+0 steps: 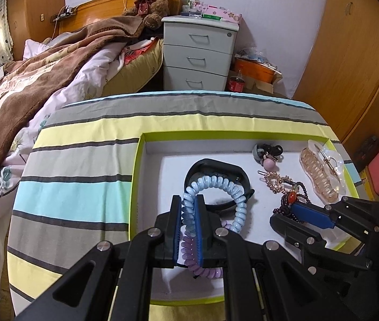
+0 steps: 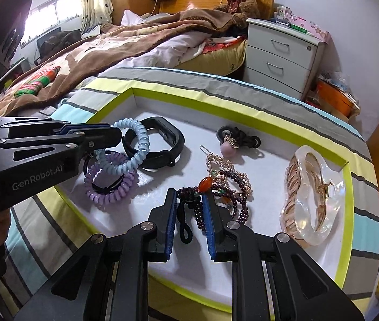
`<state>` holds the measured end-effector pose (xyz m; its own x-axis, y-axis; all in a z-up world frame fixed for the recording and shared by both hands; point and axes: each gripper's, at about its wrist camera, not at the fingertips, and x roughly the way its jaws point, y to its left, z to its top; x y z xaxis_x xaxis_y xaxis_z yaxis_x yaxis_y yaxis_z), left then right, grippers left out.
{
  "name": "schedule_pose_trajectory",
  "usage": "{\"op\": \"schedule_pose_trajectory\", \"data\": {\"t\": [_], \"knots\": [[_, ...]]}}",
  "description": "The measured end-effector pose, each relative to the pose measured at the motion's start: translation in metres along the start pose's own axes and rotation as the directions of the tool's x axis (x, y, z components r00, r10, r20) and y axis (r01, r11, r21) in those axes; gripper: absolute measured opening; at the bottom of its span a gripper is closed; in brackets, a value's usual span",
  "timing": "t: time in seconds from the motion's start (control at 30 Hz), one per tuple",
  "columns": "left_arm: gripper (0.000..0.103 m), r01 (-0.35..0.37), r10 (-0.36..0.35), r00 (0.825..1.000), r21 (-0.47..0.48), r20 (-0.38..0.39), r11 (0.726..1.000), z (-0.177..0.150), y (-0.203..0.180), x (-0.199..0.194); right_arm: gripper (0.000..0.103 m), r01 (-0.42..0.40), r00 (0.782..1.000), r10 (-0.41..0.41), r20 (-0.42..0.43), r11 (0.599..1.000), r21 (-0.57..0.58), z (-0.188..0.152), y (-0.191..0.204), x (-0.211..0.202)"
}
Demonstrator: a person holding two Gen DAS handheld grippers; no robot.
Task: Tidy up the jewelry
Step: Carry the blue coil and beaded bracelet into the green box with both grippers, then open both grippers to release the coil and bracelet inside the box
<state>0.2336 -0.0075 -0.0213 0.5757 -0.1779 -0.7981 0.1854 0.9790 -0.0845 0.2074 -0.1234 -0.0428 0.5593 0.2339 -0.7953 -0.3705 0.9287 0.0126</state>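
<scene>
While both tools sit in the white, lime-rimmed tray [image 2: 345,187] | my left gripper [image 1: 188,208] pinches the glossy blue coil tie [image 1: 232,187], left side | right gripper [image 2: 189,208] straddles one dark bead bracelet [image 2: 238,187], near centre, unclenched | two coil ties: blue, purple [image 2: 109,187]

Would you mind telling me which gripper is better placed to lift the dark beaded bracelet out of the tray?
Right. The right gripper already straddles the beaded bracelet, whereas the left gripper is shut on the blue spiral hair tie.
</scene>
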Motion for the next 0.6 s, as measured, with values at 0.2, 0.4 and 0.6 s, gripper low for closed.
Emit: {"op": "schedule_pose_trajectory", "data": {"t": [0.2,0.4,0.6], "knots": [[0.01,0.003,-0.003,1.0,-0.009,-0.009,1.0,0.0008,0.0022,0.0039,0.02,0.013,1.0,-0.013,-0.002,1.0,0.0,0.0004,0.0,0.002],[0.01,0.004,-0.004,1.0,-0.015,-0.013,1.0,0.0007,0.003,0.0051,0.02,0.014,1.0,-0.014,-0.002,1.0,0.0,-0.0003,-0.0004,0.0024],[0.011,0.005,-0.005,1.0,-0.019,-0.018,1.0,0.0012,0.0041,0.0056,0.026,0.008,1.0,-0.008,0.001,1.0,0.003,-0.0002,-0.0008,0.0031]]}}
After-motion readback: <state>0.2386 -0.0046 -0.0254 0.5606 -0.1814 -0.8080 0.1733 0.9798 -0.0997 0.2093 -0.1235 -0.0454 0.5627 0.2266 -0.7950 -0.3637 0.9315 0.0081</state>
